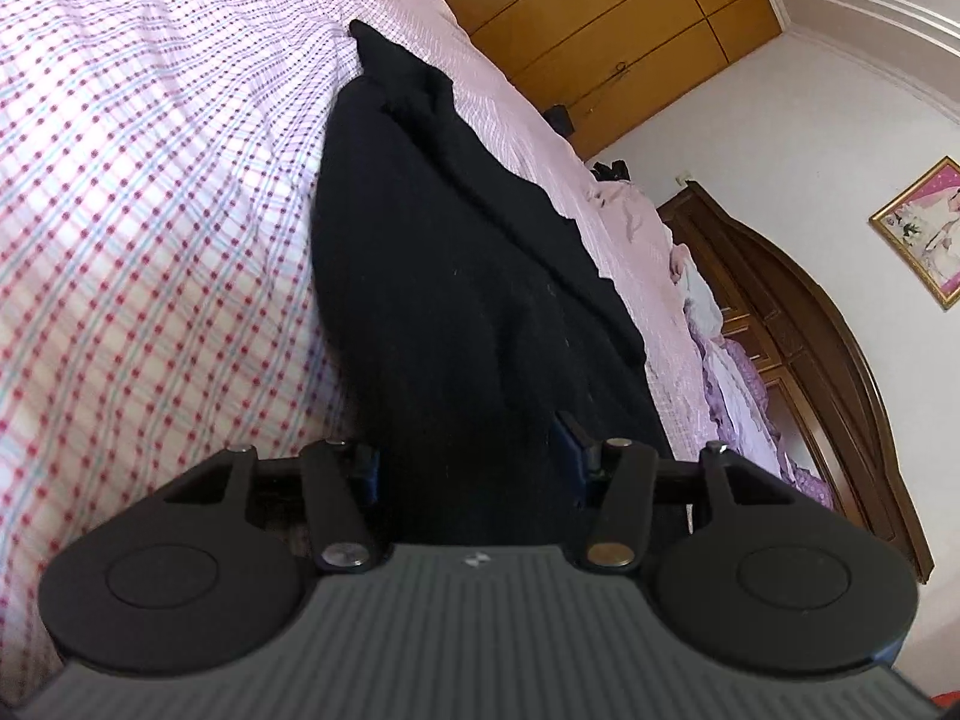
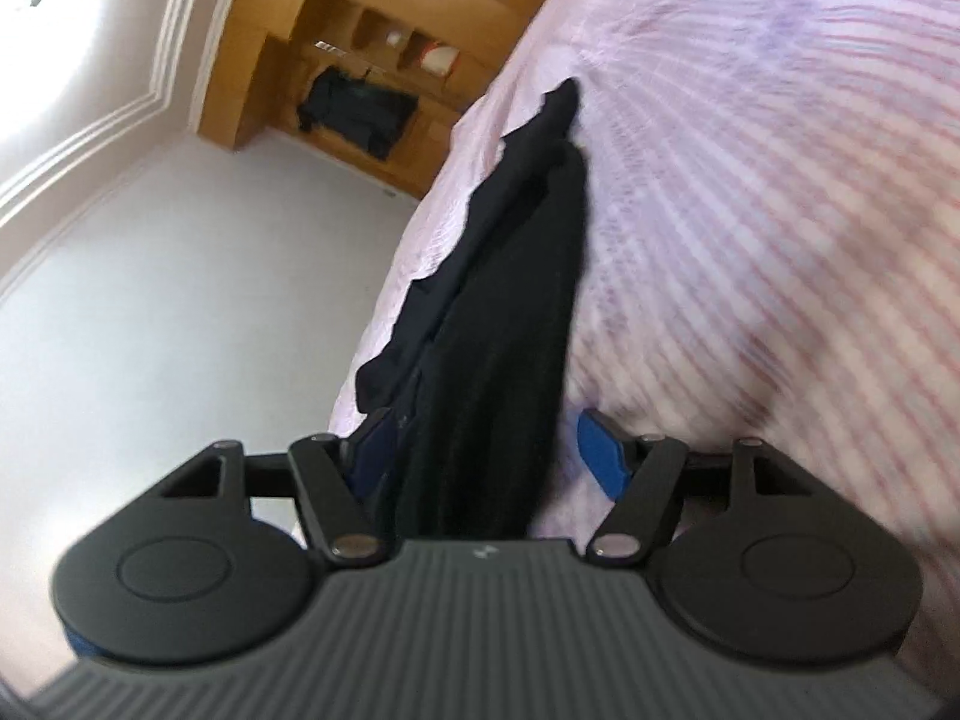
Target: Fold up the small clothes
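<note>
two hand-held grippers, left gripper [image 1: 474, 456] half-open with cloth bunched between its jaws, right gripper [image 2: 480, 450] half-open and one pad clear, straddle a black knit garment [image 1: 456, 276] stretched across the pink checked bedsheet [image 1: 150, 180], seemingly to fold it.

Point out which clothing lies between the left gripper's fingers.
The black garment, stretched along the checked sheet; the lilac and white clothes lie heaped away by the headboard.

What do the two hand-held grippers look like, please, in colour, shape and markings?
Both match. The left hand-held gripper and right hand-held gripper have a grey ribbed body with a small pale logo, two round black discs, black linkage arms with metal pins, and blue finger pads. No cables, hands or sleeves show.
</note>
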### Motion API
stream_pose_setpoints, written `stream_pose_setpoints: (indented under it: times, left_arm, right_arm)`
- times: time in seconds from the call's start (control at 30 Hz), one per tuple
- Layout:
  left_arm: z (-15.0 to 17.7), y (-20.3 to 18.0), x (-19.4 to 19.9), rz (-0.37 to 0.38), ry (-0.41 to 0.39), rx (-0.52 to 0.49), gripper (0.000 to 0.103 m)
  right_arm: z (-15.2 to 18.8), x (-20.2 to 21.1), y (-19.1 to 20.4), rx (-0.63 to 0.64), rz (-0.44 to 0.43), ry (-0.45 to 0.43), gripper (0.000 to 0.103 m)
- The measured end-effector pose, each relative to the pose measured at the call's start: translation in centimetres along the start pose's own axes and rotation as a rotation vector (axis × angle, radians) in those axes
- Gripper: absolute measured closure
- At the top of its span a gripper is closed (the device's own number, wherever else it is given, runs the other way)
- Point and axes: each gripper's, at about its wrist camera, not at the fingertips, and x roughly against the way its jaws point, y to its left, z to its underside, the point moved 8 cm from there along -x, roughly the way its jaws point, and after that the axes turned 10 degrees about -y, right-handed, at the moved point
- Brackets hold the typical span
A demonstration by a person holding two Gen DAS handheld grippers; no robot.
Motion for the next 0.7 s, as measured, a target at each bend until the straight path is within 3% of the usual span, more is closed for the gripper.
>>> stream_pose_setpoints:
  times: [0.23, 0.4, 0.7]
  left_arm:
    - [0.5, 0.3, 1.1, 0.020, 0.009, 0.013, 0.045]
    - [1.0, 0.1, 1.6, 0.023, 0.016, 0.007, 0.045]
    - [1.4, 0.4, 1.6, -0.020, -0.013, 0.024, 0.048]
  right_arm:
    - [2.3, 1.1, 1.1, -0.098, -0.126, 0.091, 0.036]
    - [4.9, 2.7, 2.7, -0.067, -0.123, 0.160, 0.036]
    - [5.9, 4.0, 2.5, -0.069, -0.113, 0.167, 0.037]
